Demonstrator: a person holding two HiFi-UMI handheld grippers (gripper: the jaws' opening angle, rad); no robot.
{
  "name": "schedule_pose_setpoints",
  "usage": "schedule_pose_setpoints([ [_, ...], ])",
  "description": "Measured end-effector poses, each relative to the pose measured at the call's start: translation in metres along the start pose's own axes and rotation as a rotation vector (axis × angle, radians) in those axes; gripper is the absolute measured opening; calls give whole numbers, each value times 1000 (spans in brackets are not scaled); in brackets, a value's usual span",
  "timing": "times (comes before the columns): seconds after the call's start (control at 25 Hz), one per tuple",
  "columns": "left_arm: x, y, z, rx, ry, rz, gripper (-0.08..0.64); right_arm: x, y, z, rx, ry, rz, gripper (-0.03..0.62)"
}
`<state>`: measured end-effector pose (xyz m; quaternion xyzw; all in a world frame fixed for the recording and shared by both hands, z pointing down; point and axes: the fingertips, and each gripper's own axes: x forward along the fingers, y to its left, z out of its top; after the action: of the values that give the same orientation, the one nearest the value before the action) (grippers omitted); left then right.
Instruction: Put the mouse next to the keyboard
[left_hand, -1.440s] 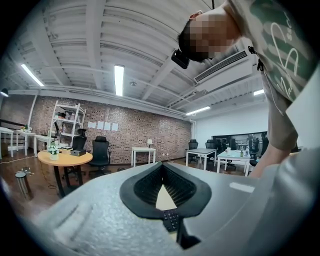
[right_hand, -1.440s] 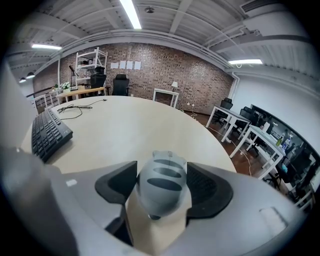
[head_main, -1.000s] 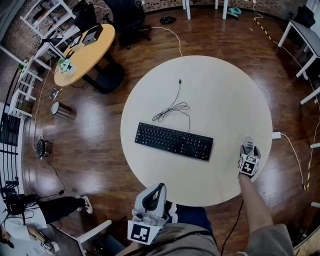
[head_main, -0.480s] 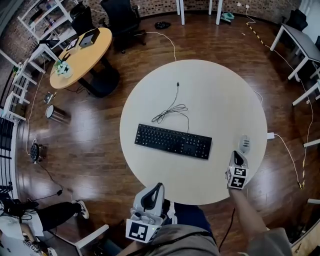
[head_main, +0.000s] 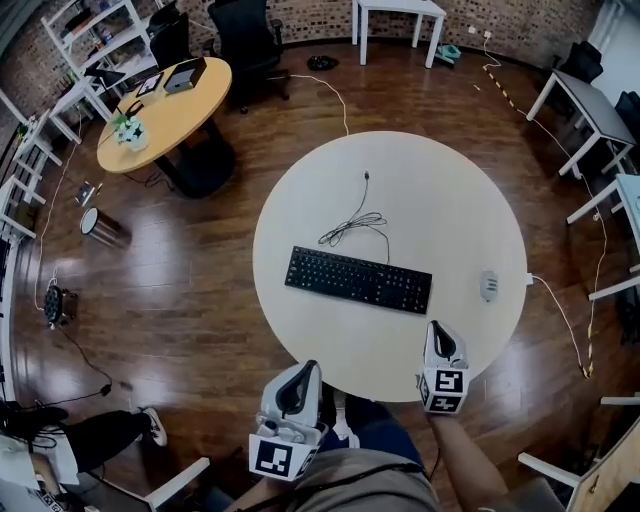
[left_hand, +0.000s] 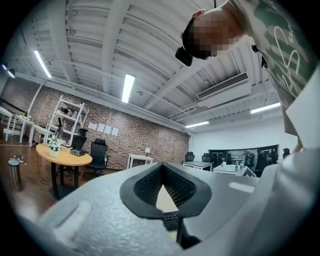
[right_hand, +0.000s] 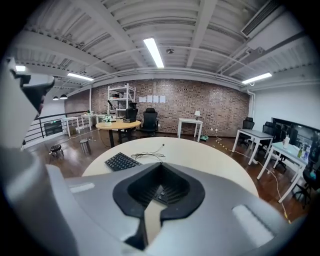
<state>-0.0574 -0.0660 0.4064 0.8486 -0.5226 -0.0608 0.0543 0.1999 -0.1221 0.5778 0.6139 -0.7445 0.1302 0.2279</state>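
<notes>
At right of the head view, the mouse (head_main: 489, 285) is shown near the table (head_main: 300, 210) rim, well apart from the keyboard (head_main: 359, 280). Left gripper view: left gripper (left_hand: 165, 200) closed, empty. Right gripper view: right gripper (right_hand: 159, 192) likewise. Mouse judged light, rigid, slick; flanks are best pinched.

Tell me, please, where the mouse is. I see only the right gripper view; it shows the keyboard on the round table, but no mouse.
Observer: The head view shows the mouse on the table, near its right edge, right of the keyboard with a clear gap between them.
Operator: Where is my right gripper from it?
Observer: The right gripper is at the table's near edge, left of the mouse and closer to the person, not touching it.
Operator: And the left gripper?
Observer: The left gripper hangs off the table's near edge, jaws together, empty.
</notes>
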Motion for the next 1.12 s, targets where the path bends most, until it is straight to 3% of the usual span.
schedule_pose_setpoints([
  [0.2,-23,24,-4,-11,35,-63,2,-31,68,17,-12,-36,-1,3],
  [0.44,-39,64,-4,-34,53,-47,2,-68,122,53,14,-100,11,3],
  [0.6,-51,78,8,-21,-3,-20,2,-88,145,72,66,-129,41,3],
  [1.0,-70,88,5,-56,-20,14,2,-110,167,78,-31,-139,41,3],
  [1.12,-82,77,-1,-47,-2,17,2,-126,173,79,-50,-178,82,3],
])
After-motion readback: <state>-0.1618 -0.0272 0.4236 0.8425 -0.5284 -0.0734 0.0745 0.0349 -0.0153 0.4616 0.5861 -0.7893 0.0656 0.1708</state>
